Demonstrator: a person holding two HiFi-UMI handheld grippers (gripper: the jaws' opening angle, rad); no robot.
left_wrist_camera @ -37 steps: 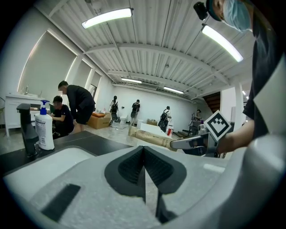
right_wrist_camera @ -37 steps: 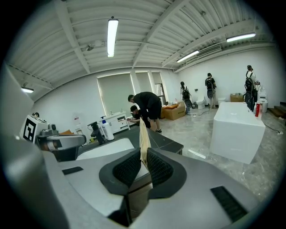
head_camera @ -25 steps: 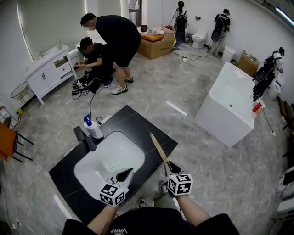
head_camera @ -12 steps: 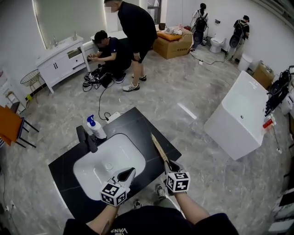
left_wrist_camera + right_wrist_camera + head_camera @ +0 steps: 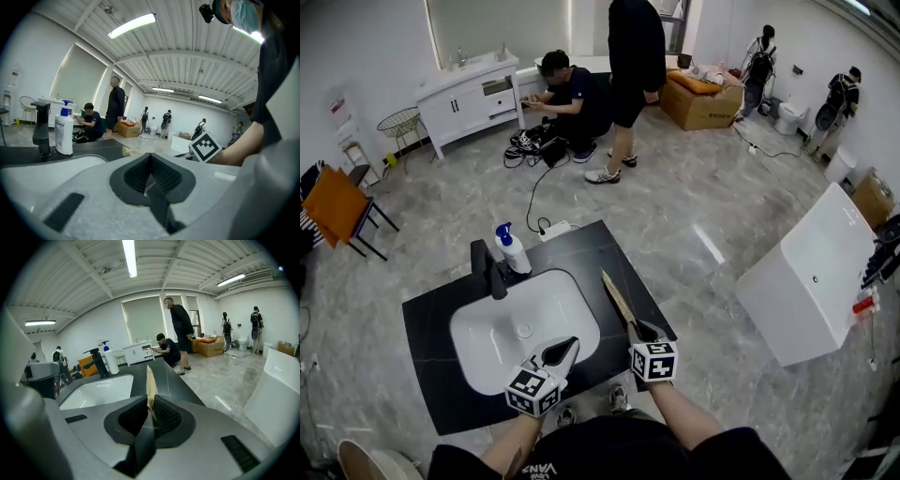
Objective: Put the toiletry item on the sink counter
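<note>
Toiletry item [image 5: 616,296], one: thin, flat tan strip, clamped by its near end in the right claw [image 5: 639,328], jaws narrow with the pads pressing on both of its faces. The far end points away from the person, over the bare strip of black counter [image 5: 581,246] to the right of the white basin [image 5: 502,328]. Change noted: over the last second the head view has swung across the room. Against the counter, the right claw has come in from beyond the near right edge to sit at that edge, so more of the item's length now lies above the counter than before. Judged meaning: carry nearly done, item lined up for setting down, release not yet made. Left claw [image 5: 565,347]: jaws together, nothing between them, held over the basin's near rim. Fixed fittings at the basin's far side: black faucet [image 5: 487,270], with a white pump bottle [image 5: 513,249] with blue head just beside it. Not determinable: what kind of toiletry the strip is, and whether its far end touches the counter or hangs clear of it. The clamped end is hidden inside the jaws; the person's arms are cut off at the lower frame edge.
</note>
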